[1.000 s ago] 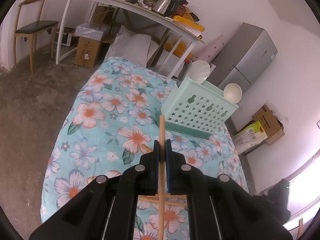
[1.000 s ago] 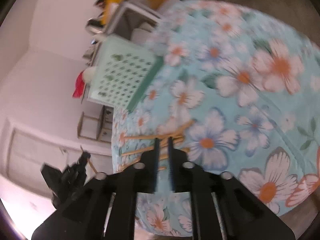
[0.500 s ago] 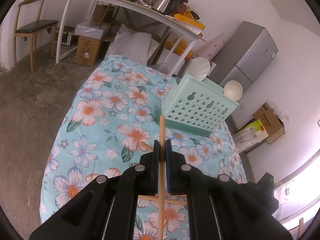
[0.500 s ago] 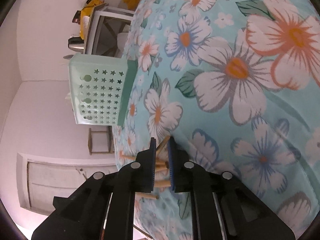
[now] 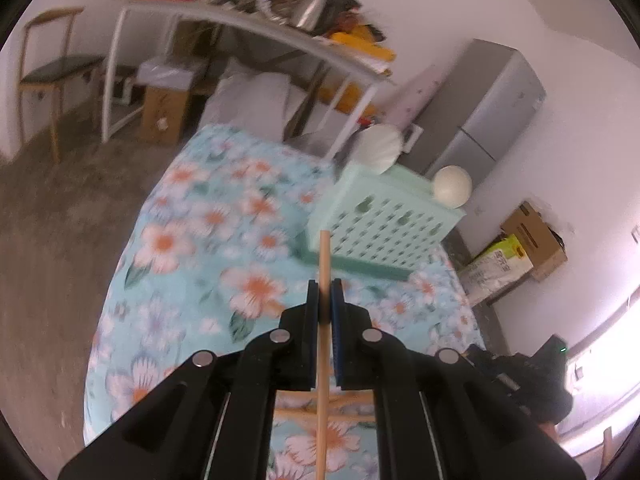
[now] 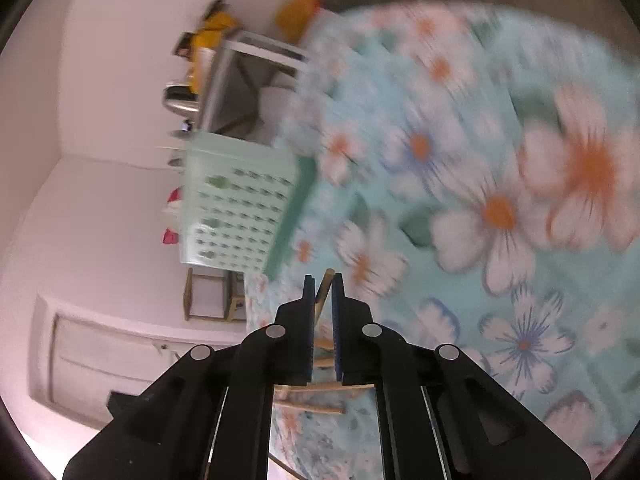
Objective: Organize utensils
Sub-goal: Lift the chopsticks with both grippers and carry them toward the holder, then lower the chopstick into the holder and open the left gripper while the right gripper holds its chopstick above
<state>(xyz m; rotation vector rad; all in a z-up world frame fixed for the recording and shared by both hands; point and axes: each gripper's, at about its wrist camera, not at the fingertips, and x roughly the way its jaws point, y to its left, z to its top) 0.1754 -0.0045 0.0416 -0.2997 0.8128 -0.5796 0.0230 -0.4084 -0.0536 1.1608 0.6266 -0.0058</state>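
STEP: pick-up | left gripper (image 5: pixel 324 300) jaws pinch chopstick (image 5: pixel 324 264) | right gripper (image 6: pixel 321 292) jaws just closed, pinching second chopstick (image 6: pixel 325 285) | NEXT: likely carry both to basket (image 5: pixel 384 220), drop upright.

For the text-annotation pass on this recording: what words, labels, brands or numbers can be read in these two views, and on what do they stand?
None can be read.
Green and white sack by the wall, left wrist view: dark print, too small and blurred to read.
Cardboard box under the white table: a pale sticker, nothing legible.
Brown carton beside the sack: no legible print.
Right wrist view: motion-blurred, no text visible.
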